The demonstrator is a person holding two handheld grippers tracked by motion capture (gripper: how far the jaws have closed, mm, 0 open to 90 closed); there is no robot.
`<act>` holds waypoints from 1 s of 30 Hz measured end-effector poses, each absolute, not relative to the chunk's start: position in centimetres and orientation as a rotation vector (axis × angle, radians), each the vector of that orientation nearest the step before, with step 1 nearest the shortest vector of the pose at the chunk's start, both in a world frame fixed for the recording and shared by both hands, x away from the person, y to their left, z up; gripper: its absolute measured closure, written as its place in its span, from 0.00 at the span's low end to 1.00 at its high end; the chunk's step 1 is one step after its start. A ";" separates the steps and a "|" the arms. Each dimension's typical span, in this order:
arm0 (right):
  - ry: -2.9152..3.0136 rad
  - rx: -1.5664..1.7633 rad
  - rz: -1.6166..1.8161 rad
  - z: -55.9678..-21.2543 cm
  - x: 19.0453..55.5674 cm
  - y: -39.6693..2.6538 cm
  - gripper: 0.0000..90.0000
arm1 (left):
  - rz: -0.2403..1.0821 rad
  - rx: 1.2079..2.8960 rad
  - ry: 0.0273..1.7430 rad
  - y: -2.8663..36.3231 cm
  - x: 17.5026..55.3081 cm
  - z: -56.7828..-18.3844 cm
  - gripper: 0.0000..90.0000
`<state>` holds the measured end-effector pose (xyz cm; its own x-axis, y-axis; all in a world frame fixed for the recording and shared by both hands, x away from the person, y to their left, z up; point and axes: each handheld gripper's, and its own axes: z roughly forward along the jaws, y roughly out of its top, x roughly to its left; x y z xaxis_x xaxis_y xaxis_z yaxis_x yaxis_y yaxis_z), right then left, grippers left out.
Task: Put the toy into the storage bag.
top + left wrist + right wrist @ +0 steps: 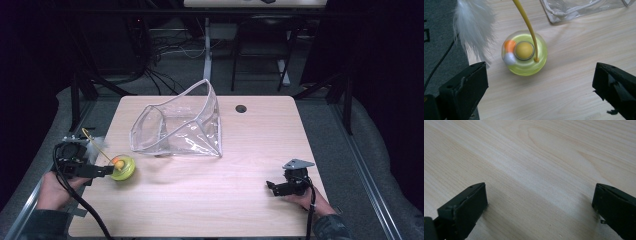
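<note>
A yellow-green ball toy (525, 53) with a thin yellow wand (526, 22) and a white feather (475, 27) is sat on the table (210, 190), just left of the clear plastic bag (182, 122). The left gripper (540, 82) is parked right beside the toy, fingers (465, 87) spread wide, nothing held. The right gripper (280, 187) is kept well right of the bag, fingers also released over bare wood.
</note>
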<state>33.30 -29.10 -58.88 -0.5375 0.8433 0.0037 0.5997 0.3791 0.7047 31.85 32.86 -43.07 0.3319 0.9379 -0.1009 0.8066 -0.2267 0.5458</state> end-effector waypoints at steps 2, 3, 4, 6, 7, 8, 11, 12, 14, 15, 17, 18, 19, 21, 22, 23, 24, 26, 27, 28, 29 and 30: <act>2.286 1.255 0.947 -58.9 33.3 -29.1 0.00 | 0.337 2.093 1.524 33.0 32.0 -42.7 0.00; 2.286 1.255 0.947 -58.9 33.3 -29.1 0.00 | 0.333 2.092 1.522 33.1 32.2 -42.6 0.00; 2.286 1.254 0.946 -58.9 33.3 -29.1 0.00 | 0.331 2.086 1.522 33.1 32.3 -42.5 0.00; 2.286 1.255 0.946 -58.9 33.3 -29.1 0.00 | 0.325 2.091 1.518 33.2 32.6 -42.2 0.00; 2.286 1.255 0.946 -58.9 33.3 -29.1 0.00 | 0.318 2.091 1.514 33.2 32.8 -42.1 0.00; 2.287 1.256 0.945 -58.9 33.3 -29.1 0.00 | 0.315 2.094 1.511 33.2 32.9 -42.0 0.01; 2.287 1.254 0.946 -58.9 33.3 -29.1 0.00 | 0.312 2.096 1.500 33.5 33.2 -41.6 0.05; 2.287 1.254 0.946 -58.9 33.3 -29.1 0.00 | 0.297 2.092 1.494 33.6 33.4 -41.4 0.07; 2.287 1.254 0.946 -58.9 33.3 -29.1 0.00 | 0.288 2.085 1.492 33.8 33.6 -41.2 0.12; 2.287 1.254 0.946 -58.9 33.3 -29.1 0.00 | 0.286 2.087 1.491 33.9 33.6 -41.1 0.15; 2.287 1.254 0.946 -58.9 33.3 -29.1 0.00 | 0.286 2.100 1.487 33.9 33.8 -40.9 0.20; 2.287 1.254 0.946 -58.9 33.3 -29.1 0.00 | 0.285 2.096 1.488 33.9 33.9 -40.8 0.22; 2.287 1.254 0.946 -58.9 33.3 -29.1 0.00 | 0.289 2.093 1.493 33.9 34.0 -40.7 0.25; 2.287 1.254 0.946 -58.9 33.3 -29.1 0.00 | 0.299 2.085 1.501 34.1 34.3 -40.5 0.35; 2.287 1.254 0.946 -58.9 33.3 -29.1 0.00 | 0.295 2.096 1.501 34.1 34.5 -40.4 0.43; 2.287 1.254 0.946 -58.9 33.3 -29.1 0.00 | 0.295 2.100 1.500 34.1 34.6 -40.4 0.47; 2.288 1.255 0.945 -58.9 33.3 -29.1 0.00 | 0.291 2.096 1.500 34.1 34.7 -40.3 0.49; 2.287 1.255 0.945 -58.9 33.3 -29.1 0.00 | 0.287 2.107 1.499 34.2 35.1 -40.2 0.55; 2.287 1.255 0.945 -58.9 33.3 -29.1 0.00 | 0.282 2.111 1.500 34.2 35.2 -40.2 0.57; 2.283 1.260 0.949 -58.9 33.3 -29.1 0.00 | 0.275 2.114 1.502 34.3 35.4 -40.2 0.61; 2.283 1.260 0.949 -58.9 33.3 -29.1 0.00 | 0.283 2.109 1.505 34.3 35.5 -40.3 0.61; 2.288 1.255 0.944 -58.9 33.3 -29.1 0.00 | 0.281 2.114 1.501 34.3 35.7 -40.3 0.62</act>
<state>33.29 -29.11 -58.88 -0.5380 0.8430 0.0020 0.5990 0.3806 0.7045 35.73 34.29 -40.30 0.3620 0.9230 -0.1303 0.8132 -0.2444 0.5281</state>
